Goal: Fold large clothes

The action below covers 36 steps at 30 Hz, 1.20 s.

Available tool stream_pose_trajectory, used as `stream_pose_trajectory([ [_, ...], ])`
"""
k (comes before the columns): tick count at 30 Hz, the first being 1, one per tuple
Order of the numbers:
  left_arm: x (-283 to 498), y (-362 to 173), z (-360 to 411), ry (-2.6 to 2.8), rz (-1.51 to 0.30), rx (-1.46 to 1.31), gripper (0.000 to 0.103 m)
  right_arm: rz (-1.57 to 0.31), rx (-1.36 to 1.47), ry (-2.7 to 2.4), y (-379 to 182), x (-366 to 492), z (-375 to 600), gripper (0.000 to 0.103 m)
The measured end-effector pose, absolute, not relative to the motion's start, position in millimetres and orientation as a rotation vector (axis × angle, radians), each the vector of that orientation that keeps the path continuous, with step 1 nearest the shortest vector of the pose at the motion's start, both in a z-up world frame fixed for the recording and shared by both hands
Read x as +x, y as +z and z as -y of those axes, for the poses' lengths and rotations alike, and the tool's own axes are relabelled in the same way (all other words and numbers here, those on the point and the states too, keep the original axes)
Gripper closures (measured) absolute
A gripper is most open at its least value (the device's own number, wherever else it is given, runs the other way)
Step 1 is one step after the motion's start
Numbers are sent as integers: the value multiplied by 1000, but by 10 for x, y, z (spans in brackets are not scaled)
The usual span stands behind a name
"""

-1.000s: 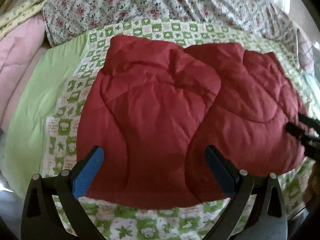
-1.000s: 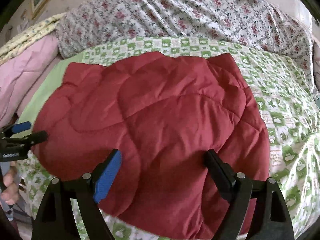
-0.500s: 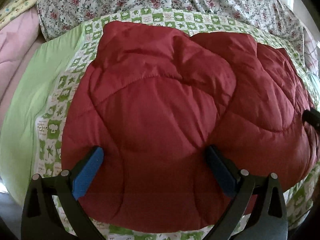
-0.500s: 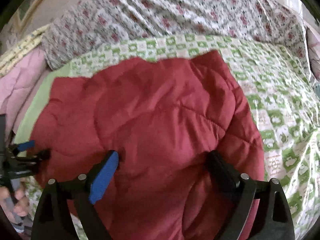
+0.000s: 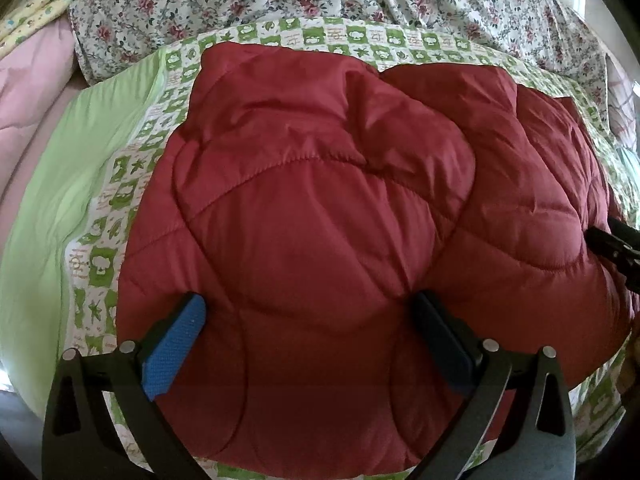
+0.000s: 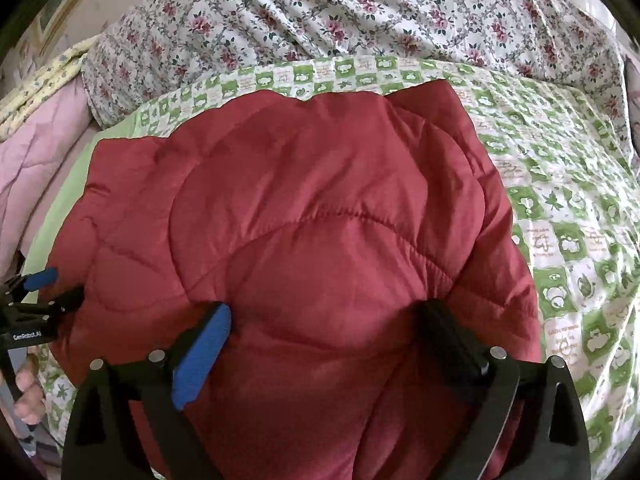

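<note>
Bed (image 5: 100,168) under green-checked sheet, red quilted jacket (image 5: 320,220) atop, floral bedding (image 6: 360,12) behind

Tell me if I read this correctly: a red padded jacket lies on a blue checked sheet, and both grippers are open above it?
Not quite. The sheet is green and white checked, not blue; the right wrist view shows it clearly. The rest holds: the red padded jacket lies on it, and the left gripper and right gripper are both open above it.
</note>
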<state>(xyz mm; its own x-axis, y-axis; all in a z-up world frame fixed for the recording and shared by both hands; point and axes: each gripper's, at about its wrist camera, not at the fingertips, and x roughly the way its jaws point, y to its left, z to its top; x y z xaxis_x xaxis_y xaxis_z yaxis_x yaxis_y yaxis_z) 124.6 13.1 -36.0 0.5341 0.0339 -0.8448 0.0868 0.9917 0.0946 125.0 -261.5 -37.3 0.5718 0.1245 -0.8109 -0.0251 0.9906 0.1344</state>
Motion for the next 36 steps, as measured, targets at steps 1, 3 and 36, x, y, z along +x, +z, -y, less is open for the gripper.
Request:
stream_pose_trajectory([
  [1, 1252, -362, -133, -32, -1009, 129, 0, -958, 111, 87, -377, 1252, 2616, 5],
  [3, 1254, -369, -133, -32, -1012, 128, 0, -960, 112, 84, -369, 1254, 2619, 6],
  [36, 1747, -454, -135, -62, -1022, 99, 0, -978, 179, 93, -399, 1481, 2695, 15],
])
